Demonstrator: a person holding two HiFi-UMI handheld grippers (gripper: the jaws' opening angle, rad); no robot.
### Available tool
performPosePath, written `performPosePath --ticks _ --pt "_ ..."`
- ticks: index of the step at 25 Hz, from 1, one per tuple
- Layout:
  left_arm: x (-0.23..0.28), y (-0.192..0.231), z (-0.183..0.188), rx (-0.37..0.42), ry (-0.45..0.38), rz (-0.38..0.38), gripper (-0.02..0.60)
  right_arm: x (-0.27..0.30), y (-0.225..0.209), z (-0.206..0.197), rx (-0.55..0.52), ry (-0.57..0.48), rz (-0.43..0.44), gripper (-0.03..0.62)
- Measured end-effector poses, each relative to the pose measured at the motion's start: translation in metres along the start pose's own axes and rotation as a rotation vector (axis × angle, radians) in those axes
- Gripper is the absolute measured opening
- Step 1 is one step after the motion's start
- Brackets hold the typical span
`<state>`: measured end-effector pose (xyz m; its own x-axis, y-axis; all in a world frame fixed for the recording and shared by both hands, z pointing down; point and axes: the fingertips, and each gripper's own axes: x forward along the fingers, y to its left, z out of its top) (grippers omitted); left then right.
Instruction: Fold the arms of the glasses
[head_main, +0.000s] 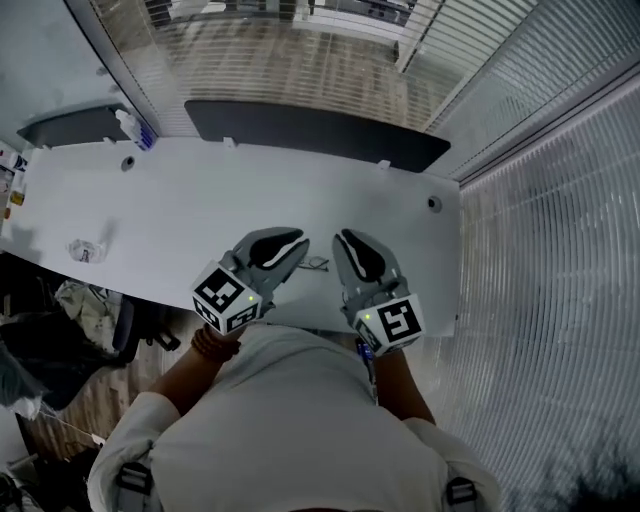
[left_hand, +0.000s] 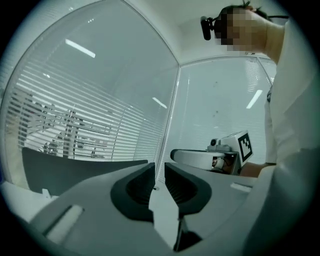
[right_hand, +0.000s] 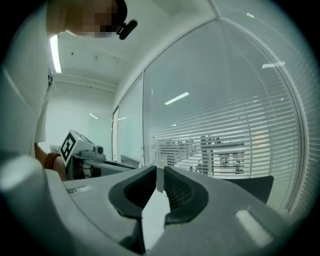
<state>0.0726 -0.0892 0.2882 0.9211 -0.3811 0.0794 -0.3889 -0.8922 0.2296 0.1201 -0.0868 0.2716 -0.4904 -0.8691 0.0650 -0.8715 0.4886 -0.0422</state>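
The thin, dark wire-framed glasses (head_main: 316, 264) lie on the long white rectangular table (head_main: 180, 200), close to its near edge and w/ nothing holding them. In the head view they show in the gap between the two grey plastic tools. They are too small here to tell whether the arms are folded or spread. The left gripper (head_main: 290, 245) and right gripper (head_main: 350, 245) are both held up in front of the person's chest, well apart from the tabletop and pointing level, not down at the work. In the left gripper view the left gripper (left_hand: 159, 172) has its ribbed dark pads drawn near each other w/ a slim gap and nothing in it. In the right gripper view the right gripper (right_hand: 160, 175) is the same: a narrow slit, empty. Both cams see only the glass wall w/ white slatted blinds (right_hand: 225, 145), so neither shows the specs. Risks, as I judge them: the pads prob. need spreading wider before any pinch. The wire frame is light and the table looks smooth, so a nudge could skate it off the near edge. A hard squeeze near a hinge could bend an arm.
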Motion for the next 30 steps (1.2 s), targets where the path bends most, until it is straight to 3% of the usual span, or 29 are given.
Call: performPosePath --ticks 4,8,24,30 --pt "-0.001 -0.01 0.026 -0.012 -0.083 -0.016 0.043 -0.008 0.001 0.023 0.0 -0.058 -0.012 0.005" --pt "0.002 -0.014 0.039 -0.039 -0.137 -0.023 0.005 -0.012 0.006 0.027 0.016 -0.053 0.012 0.002" --pt "0.024 -0.03 0.031 -0.063 -0.116 -0.044 0.0 -0.031 0.002 0.037 0.011 -0.089 -0.026 0.0" --pt "0.026 -0.034 0.027 -0.07 -0.102 -0.042 0.0 -0.034 0.003 0.039 -0.037 -0.076 -0.029 0.0"
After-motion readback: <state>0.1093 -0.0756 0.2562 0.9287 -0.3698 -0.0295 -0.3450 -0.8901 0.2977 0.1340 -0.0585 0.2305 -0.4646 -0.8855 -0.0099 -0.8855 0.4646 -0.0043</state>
